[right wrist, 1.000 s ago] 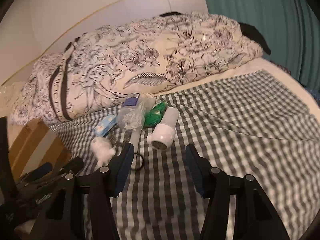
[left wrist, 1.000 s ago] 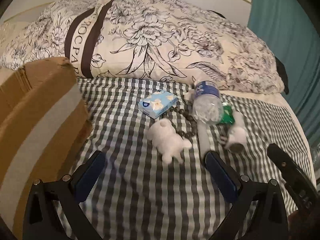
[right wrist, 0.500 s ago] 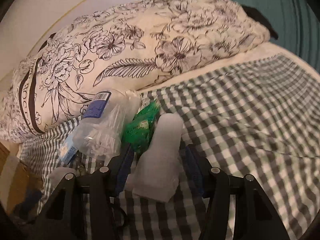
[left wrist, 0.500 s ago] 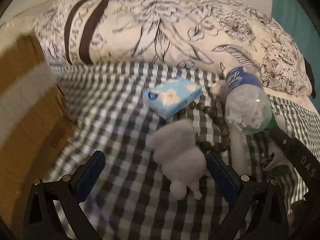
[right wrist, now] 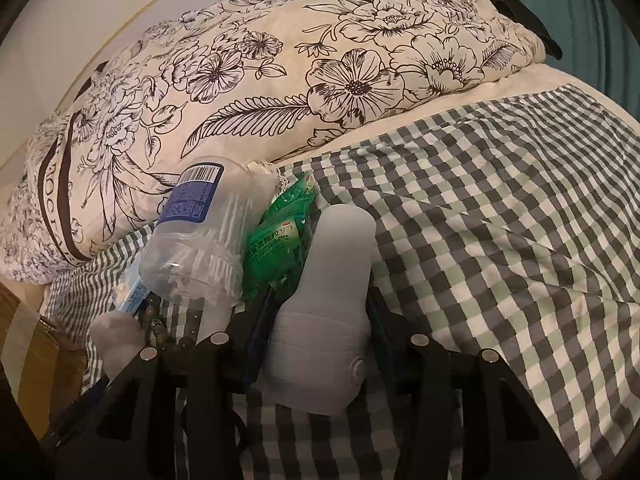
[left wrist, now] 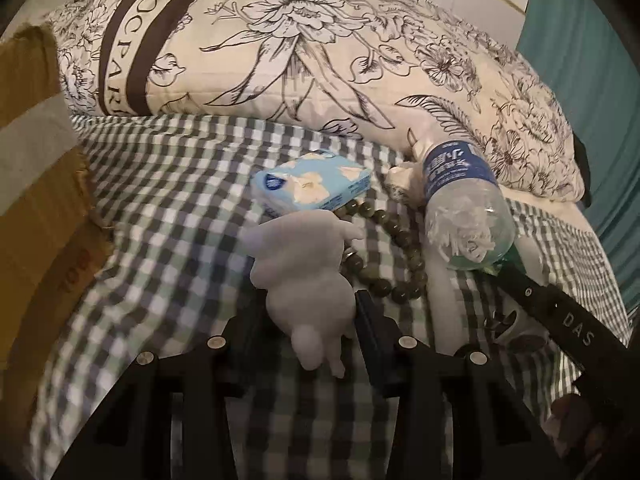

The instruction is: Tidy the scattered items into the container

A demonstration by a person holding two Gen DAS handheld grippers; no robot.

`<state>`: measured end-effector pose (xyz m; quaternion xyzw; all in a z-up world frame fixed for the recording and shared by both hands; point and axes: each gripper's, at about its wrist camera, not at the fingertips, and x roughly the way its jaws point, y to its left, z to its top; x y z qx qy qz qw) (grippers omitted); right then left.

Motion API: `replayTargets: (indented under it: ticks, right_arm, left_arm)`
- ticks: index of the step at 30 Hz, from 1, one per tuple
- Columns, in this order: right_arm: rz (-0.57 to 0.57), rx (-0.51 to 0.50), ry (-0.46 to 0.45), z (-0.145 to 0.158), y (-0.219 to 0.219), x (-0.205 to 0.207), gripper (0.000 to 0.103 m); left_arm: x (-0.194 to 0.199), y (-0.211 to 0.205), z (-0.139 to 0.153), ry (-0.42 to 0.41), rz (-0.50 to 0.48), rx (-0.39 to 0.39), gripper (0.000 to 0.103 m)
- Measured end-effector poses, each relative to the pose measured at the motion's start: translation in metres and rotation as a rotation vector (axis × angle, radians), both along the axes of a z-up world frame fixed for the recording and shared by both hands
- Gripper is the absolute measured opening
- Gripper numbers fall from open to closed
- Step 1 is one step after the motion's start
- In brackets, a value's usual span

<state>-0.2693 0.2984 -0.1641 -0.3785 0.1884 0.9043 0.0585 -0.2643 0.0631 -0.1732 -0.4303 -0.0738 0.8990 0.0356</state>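
Observation:
A white plush toy [left wrist: 304, 264] lies on the checked bedspread between the pads of my left gripper [left wrist: 306, 300]. Its jaws are closing and both pads touch the toy's sides. In the right wrist view a white handheld device [right wrist: 336, 272] lies lengthwise between the pads of my right gripper [right wrist: 320, 300]. Those jaws are closing too and press on its body. The cardboard box [left wrist: 36, 216] stands at the left edge of the bed. A blue tissue pack [left wrist: 312, 188], a string of dark beads [left wrist: 400, 276], a clear bottle [left wrist: 464, 204] and a green packet [right wrist: 280, 236] lie close together.
A large floral pillow [left wrist: 280, 40] lies across the back of the bed, with a white wall behind it. A teal curtain [left wrist: 592, 60] hangs at the right. The checked bedspread [right wrist: 500, 220] stretches away to the right of the items.
Both grippers moved down and forward onto the items. The left jaws went from wide open to closed against the plush toy. The right jaws narrowed around the white device.

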Motion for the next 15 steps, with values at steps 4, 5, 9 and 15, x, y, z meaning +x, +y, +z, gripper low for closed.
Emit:
replayTargets:
  ticks: [4, 5, 9, 15]
  right_arm:
    - [0.007, 0.001, -0.005, 0.003, -0.002, 0.0, 0.045]
    - [0.012, 0.003, -0.003, 0.006, -0.003, 0.001, 0.045]
    - [0.024, 0.012, -0.003, 0.015, -0.005, 0.011, 0.045]
    - [0.129, -0.009, -0.032, 0.041, -0.02, 0.094, 0.045]
  left_arm:
    - [0.02, -0.009, 0.023, -0.031, -0.022, -0.087, 0.043]
    - [0.025, -0.01, 0.028, -0.032, -0.028, -0.107, 0.043]
    - [0.053, -0.017, 0.051, -0.024, -0.03, -0.142, 0.043]
    - [0.091, -0.012, 0.077, -0.013, -0.04, -0.139, 0.043]
